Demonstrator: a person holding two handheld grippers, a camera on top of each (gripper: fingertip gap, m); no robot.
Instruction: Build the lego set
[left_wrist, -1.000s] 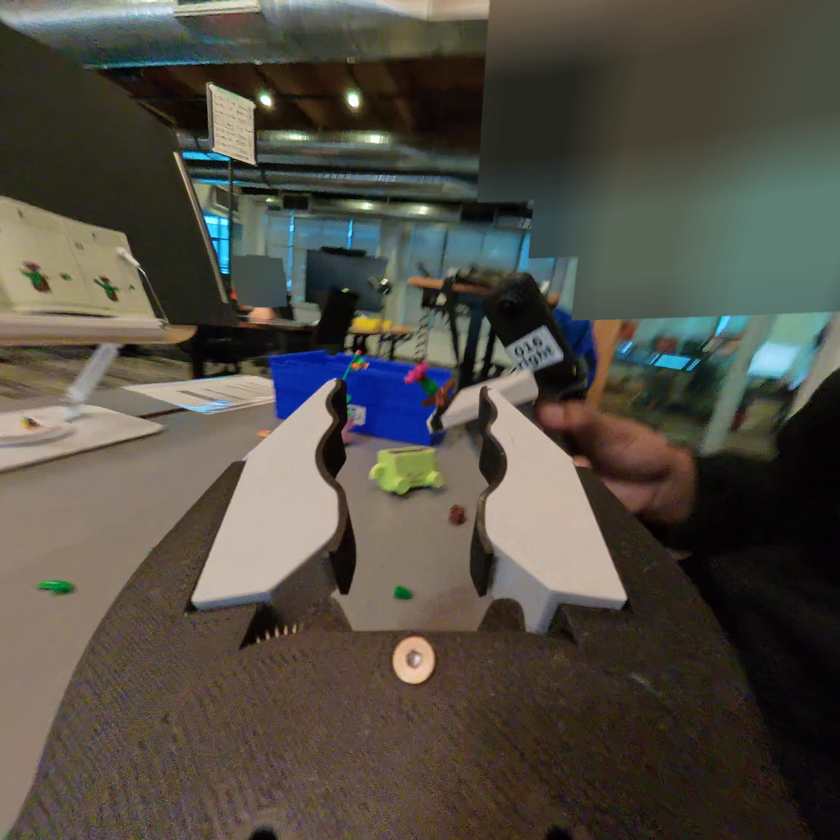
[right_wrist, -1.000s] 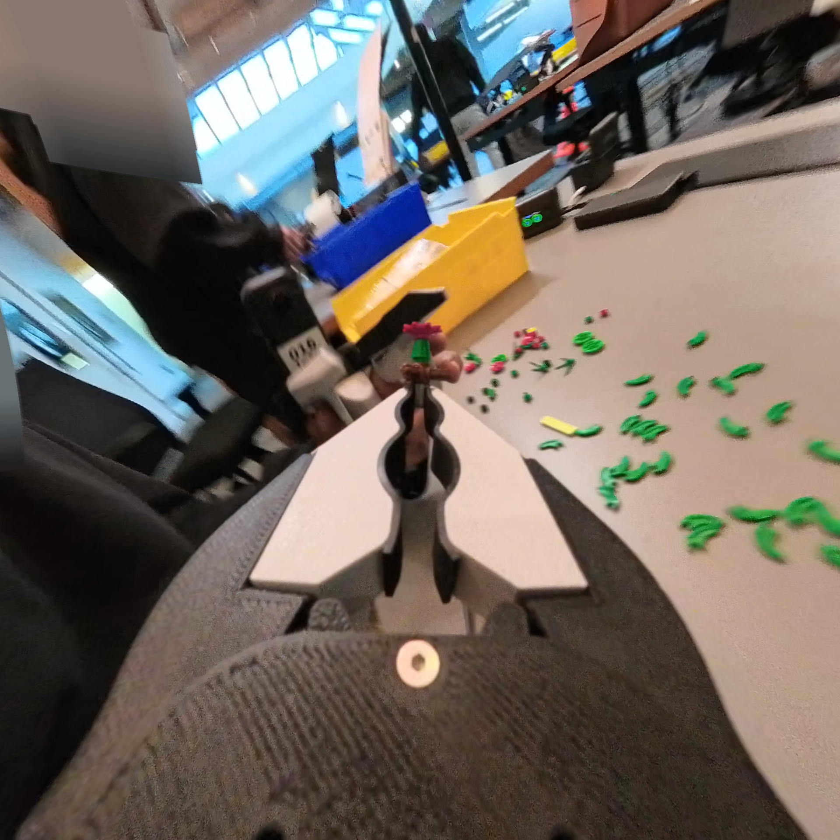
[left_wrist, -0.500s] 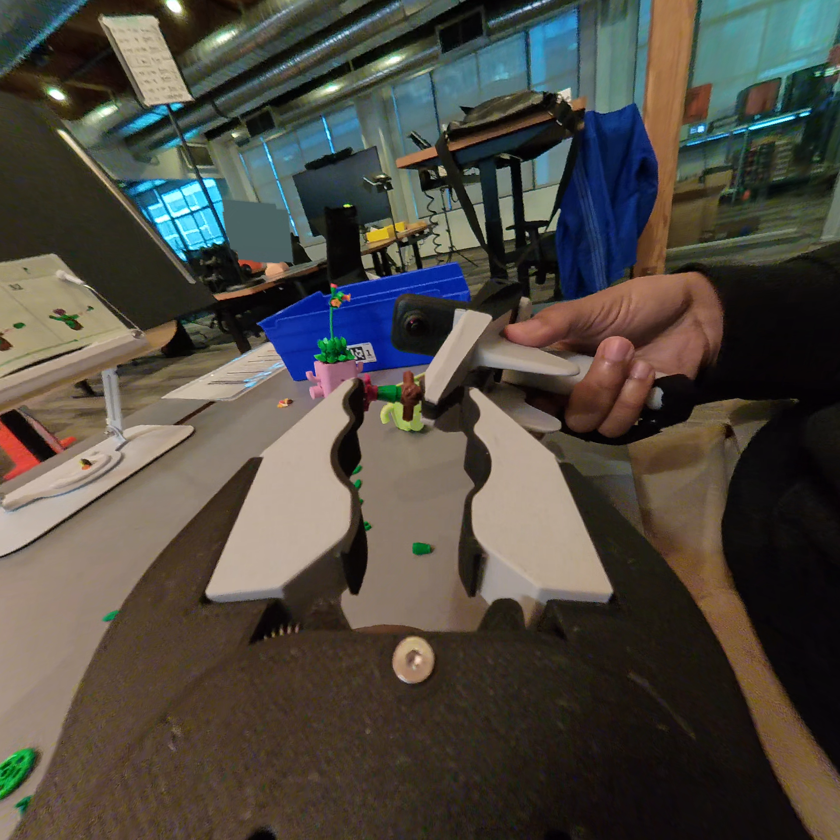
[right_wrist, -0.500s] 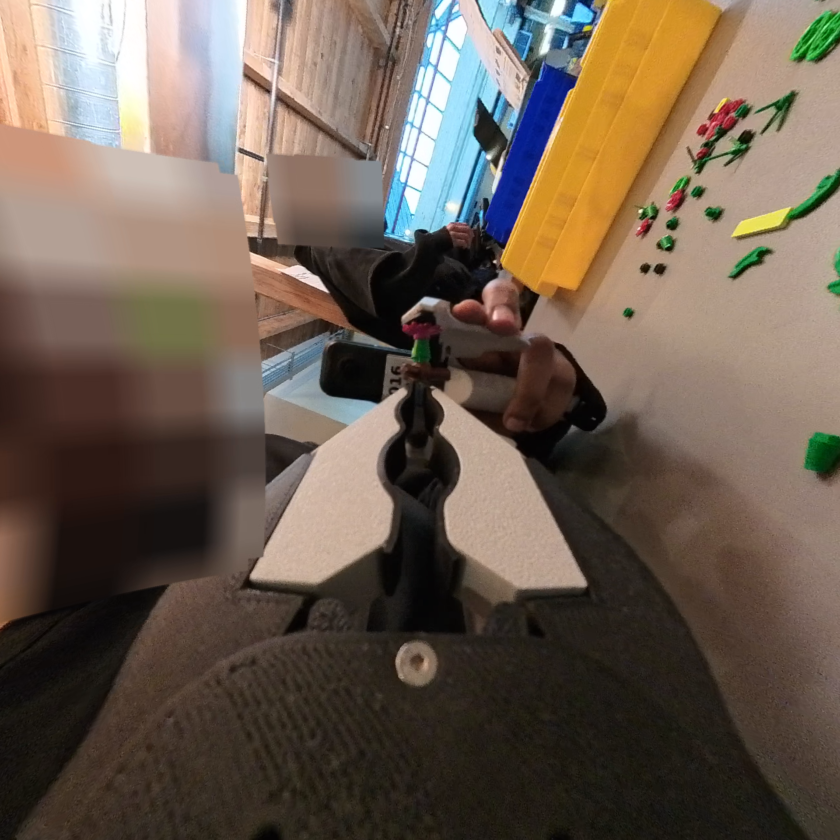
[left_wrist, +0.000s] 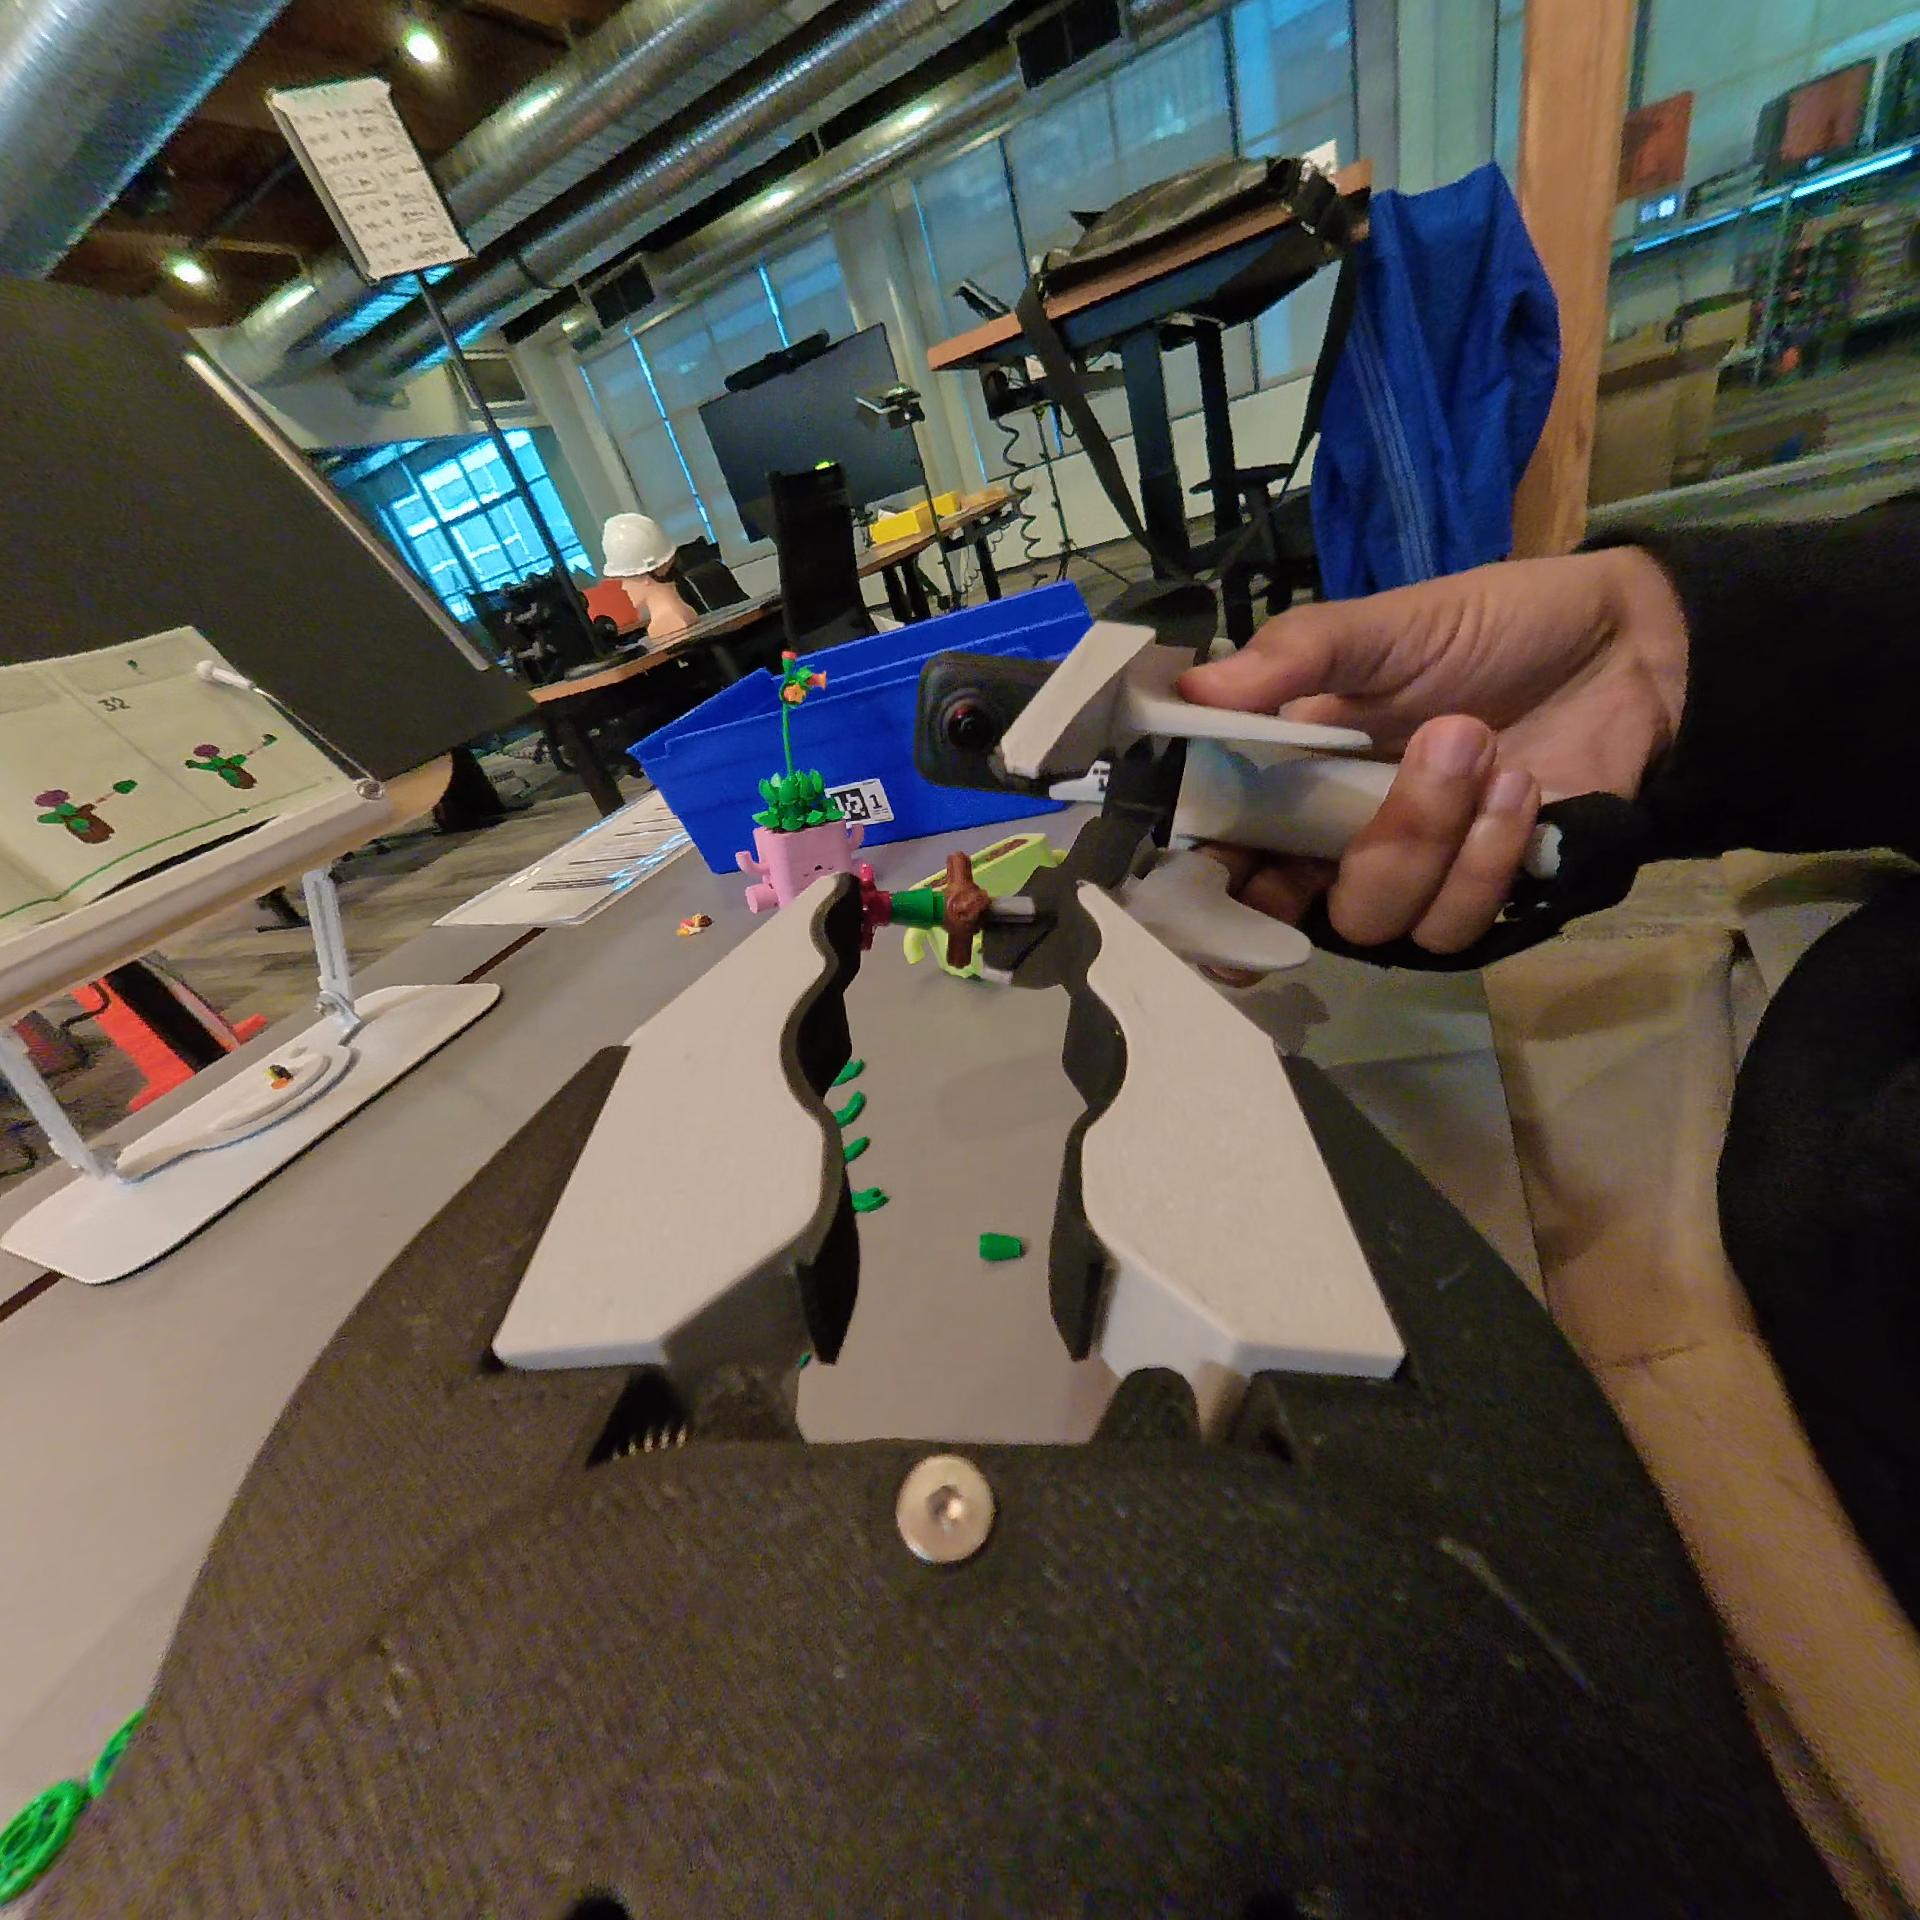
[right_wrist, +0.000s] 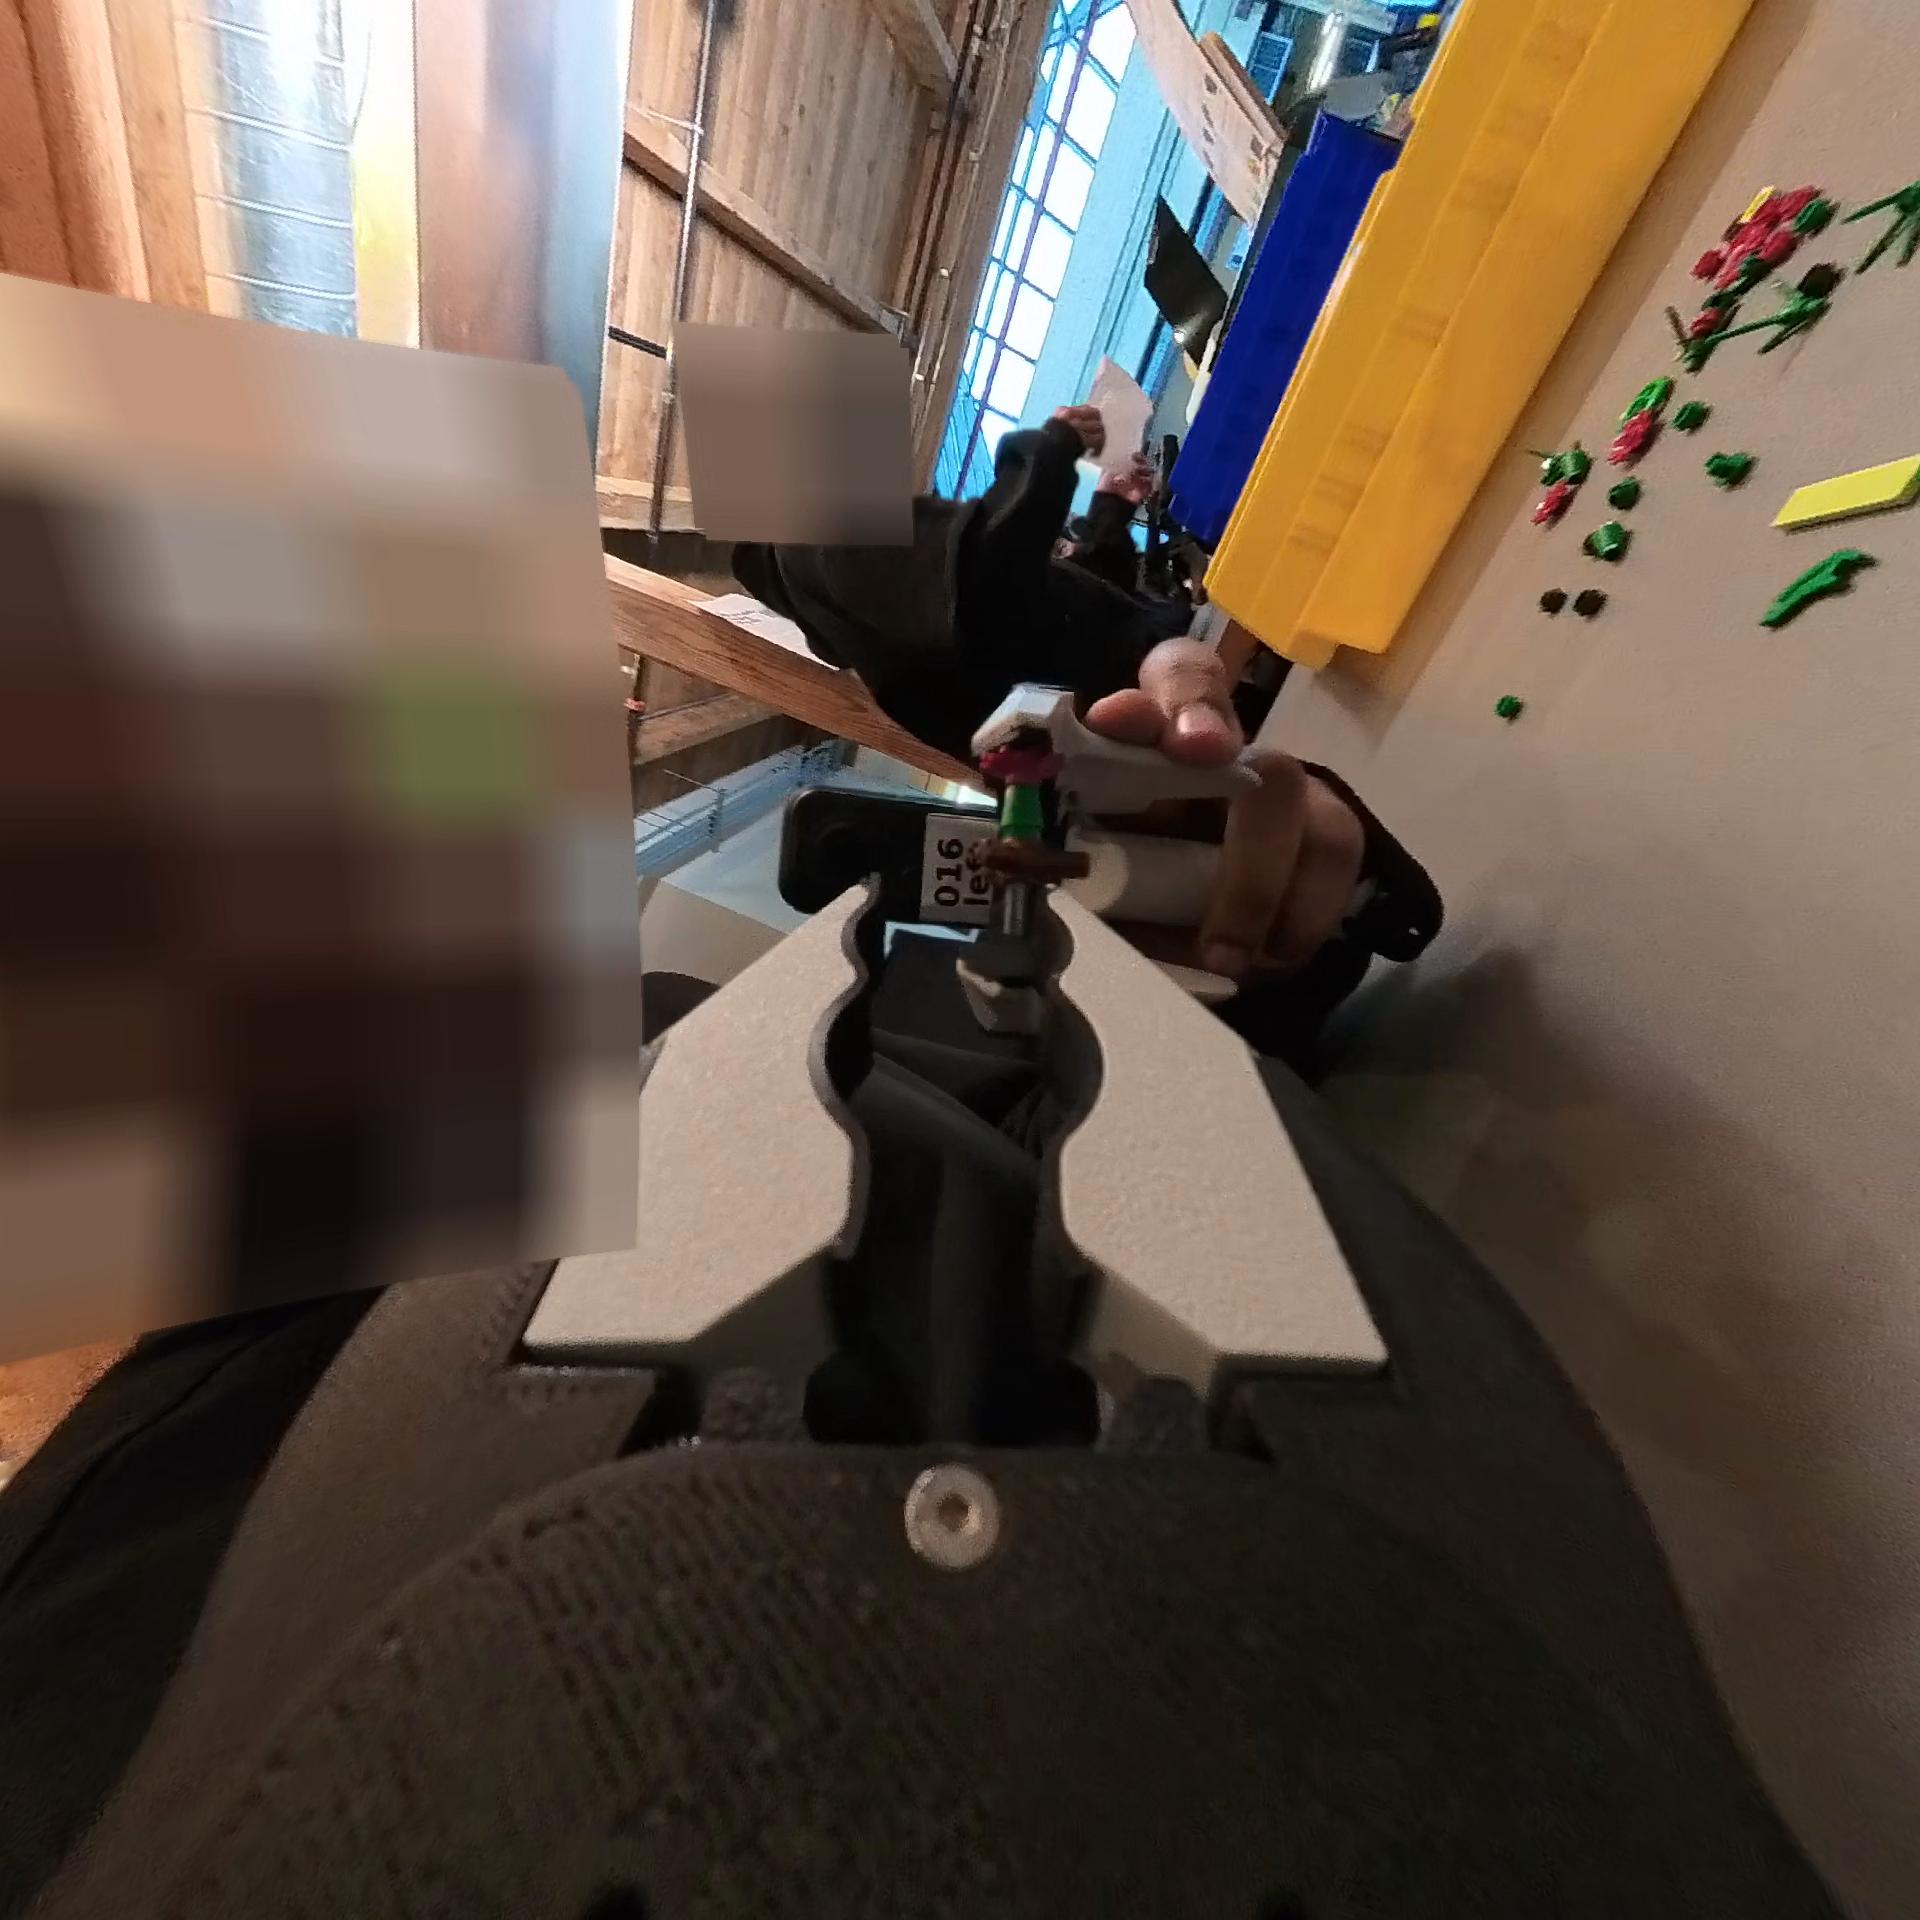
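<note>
Left tool is spread wide, and the little flower stem lies lengthwise between its tips, above the table, magenta head touching one fingertip. Right tool is spread too, the stem's grey peg just beside one finger. Which tool really bears it, I cannot tell. The danger is that with no firm pinch the stem slips down among the loose green pieces, or a lengthwise squeeze pops its parts apart.

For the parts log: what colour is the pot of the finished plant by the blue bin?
Pink pot, clearest in the left wrist view.
</note>
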